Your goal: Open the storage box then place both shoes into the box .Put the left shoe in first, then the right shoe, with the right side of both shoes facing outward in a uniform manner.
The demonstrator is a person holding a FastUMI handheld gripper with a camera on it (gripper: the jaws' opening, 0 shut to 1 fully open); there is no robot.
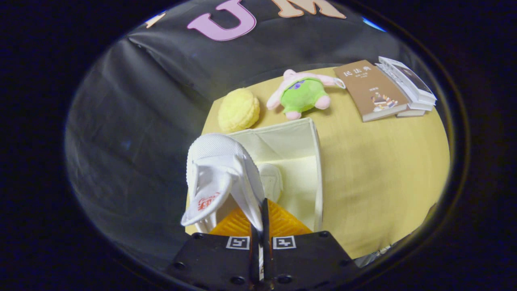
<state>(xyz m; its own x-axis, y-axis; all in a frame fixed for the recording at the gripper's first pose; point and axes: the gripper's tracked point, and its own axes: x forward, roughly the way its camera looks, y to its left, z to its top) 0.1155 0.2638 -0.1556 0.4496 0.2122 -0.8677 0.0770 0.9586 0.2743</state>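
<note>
A yellow table carries an open cream box, books, a plush toy and a yellow bun-shaped thing. One white shoe lies inside the box. The tool is closed on the collar of a second shoe, hanging over the box's near-left edge. It looks light, soft mesh; the thin collar could slip, so a firm pinch there seems wise.
</note>
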